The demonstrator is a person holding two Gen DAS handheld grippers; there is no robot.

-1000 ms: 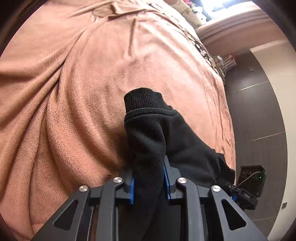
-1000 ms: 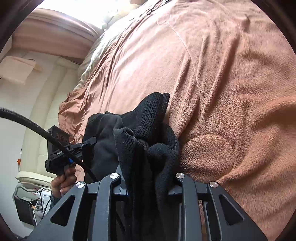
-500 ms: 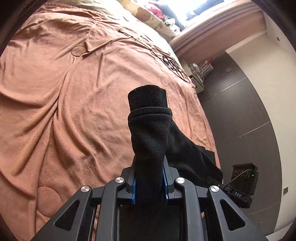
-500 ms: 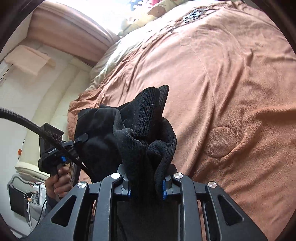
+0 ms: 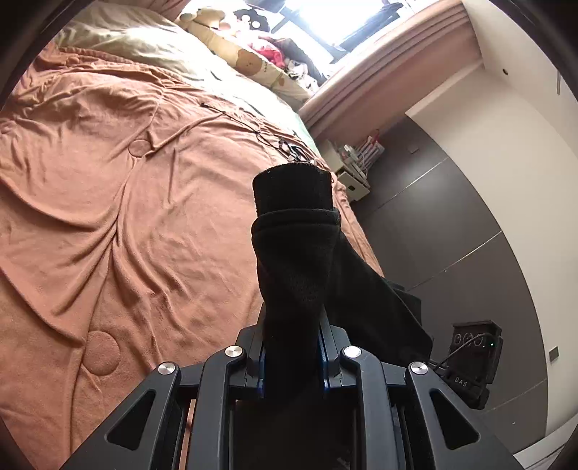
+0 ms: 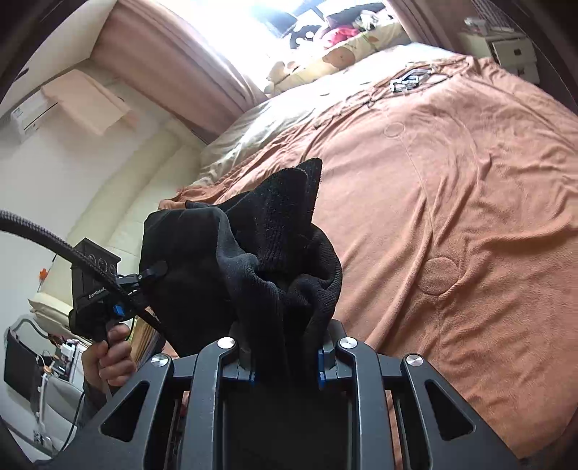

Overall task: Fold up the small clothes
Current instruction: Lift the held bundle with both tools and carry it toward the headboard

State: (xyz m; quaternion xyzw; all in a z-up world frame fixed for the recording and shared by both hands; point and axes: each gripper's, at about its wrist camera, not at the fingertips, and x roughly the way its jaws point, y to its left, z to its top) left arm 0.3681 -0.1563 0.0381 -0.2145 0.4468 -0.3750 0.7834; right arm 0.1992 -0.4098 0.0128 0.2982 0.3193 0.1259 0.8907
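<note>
Both tongs clamp the black knit garment [image 5: 292, 260] up over the rust-brown fleece bed blanket [image 5: 126, 217]: left tongs [image 5: 292, 356] on ribbed cuff, right tongs [image 6: 285, 361] on bunched cloth. Soft, light, limp; best held at edges/corners, prob. sags w/o tension.

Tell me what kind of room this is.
A bedroom, most likely. A wide bed under a brown blanket fills both views, pillows lie at its head by a bright window, and curtains hang beside it.
</note>
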